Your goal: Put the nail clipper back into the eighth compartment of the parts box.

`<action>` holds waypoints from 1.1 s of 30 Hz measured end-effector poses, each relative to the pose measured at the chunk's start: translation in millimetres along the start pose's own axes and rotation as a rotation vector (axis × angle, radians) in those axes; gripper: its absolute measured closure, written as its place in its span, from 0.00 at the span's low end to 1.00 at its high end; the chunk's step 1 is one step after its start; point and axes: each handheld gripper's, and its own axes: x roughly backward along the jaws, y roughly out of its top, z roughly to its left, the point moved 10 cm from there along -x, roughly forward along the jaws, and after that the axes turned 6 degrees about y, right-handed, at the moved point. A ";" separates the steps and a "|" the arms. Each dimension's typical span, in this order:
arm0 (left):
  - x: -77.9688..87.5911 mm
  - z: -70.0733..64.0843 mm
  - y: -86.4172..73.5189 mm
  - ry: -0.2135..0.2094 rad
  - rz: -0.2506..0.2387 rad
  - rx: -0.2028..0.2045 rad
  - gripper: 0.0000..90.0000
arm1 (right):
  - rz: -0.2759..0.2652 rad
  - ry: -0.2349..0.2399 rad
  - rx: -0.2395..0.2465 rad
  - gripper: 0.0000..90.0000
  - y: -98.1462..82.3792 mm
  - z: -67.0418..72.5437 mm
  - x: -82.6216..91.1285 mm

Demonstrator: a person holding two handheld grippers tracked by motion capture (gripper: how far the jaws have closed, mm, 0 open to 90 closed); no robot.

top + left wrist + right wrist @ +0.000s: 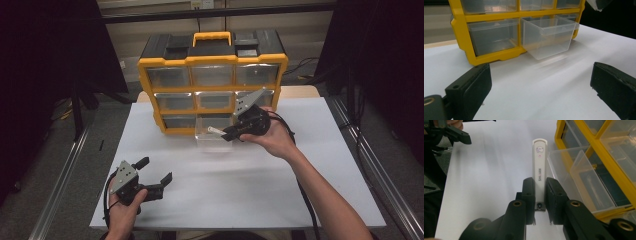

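Right gripper (539, 192) clamped a white nail clipper (539, 163) above the pulled-out clear drawer (214, 136); left gripper (155, 172) rested apart on the counter (250, 190).

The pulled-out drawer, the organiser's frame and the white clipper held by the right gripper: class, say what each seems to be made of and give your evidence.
Pulled-out drawer: clear, glossy plastic; the table and frame show through its walls.
Organiser's frame: opaque yellow moulded plastic, smooth, with a black top.
White clipper: a smooth white printed casing, probably plastic; a darker, possibly metal part sits at the end clamped in the right gripper.
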 end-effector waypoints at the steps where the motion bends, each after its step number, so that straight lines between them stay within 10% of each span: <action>1: 0.0 0.1 -0.1 0.001 0.000 0.001 0.04 | 0.002 -0.006 0.004 0.86 1.2 -0.4 1.3; 33: 1.5 0.5 3.1 -0.004 -0.022 0.000 0.04 | 0.114 -0.069 -0.043 0.86 25.9 -44.7 -2.3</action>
